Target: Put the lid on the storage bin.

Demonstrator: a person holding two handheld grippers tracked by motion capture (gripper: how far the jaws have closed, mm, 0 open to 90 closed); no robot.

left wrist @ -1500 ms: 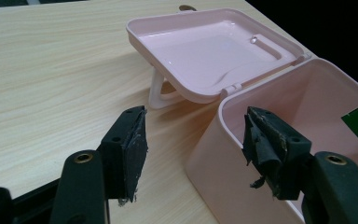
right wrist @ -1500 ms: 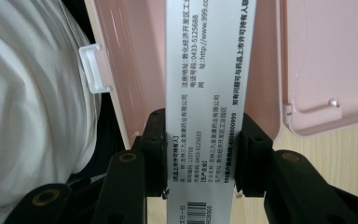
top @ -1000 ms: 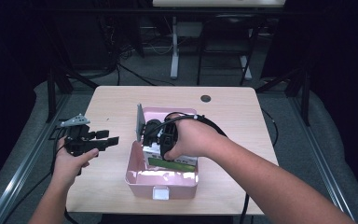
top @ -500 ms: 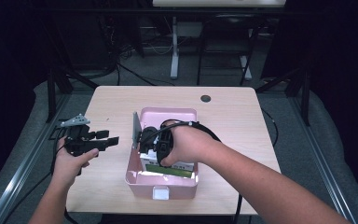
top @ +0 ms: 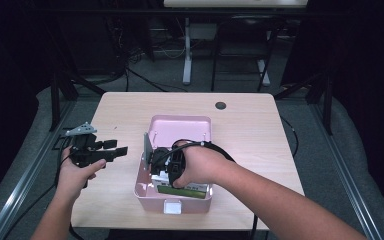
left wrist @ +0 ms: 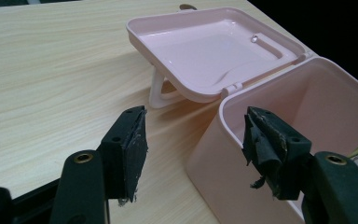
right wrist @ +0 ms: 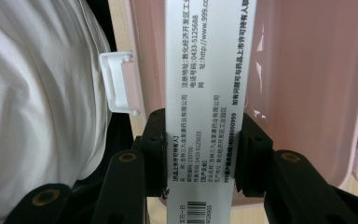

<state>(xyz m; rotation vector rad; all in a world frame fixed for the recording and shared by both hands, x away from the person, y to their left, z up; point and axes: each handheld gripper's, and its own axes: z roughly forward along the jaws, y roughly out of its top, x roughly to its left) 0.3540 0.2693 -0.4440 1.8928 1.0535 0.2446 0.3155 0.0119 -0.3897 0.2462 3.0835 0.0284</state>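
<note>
A pink plastic box (top: 141, 189) stands on the wooden table with its lid (top: 180, 130) swung flat open behind it. My right gripper (top: 161, 165) reaches down into the box, shut on a white medicine carton (top: 180, 189) with a green face. In the right gripper view the carton's printed white side (right wrist: 205, 70) runs between both pads, inside the pink box (right wrist: 298, 84). My left gripper (top: 121, 149) hovers left of the box, open and holding nothing. In the left gripper view my left gripper (left wrist: 196, 135) points at the box's near corner (left wrist: 223, 186) and the lid (left wrist: 205, 51).
A small dark round cap (top: 220, 105) sits in the table (top: 260, 150) near its far edge. The box's white latch (right wrist: 119, 84) faces the person's white shirt (right wrist: 37, 93). Bare wood lies to the left and right of the box.
The right hand has sunk with the carton, from above the box rim down into the pink box. The left gripper has kept still.
</note>
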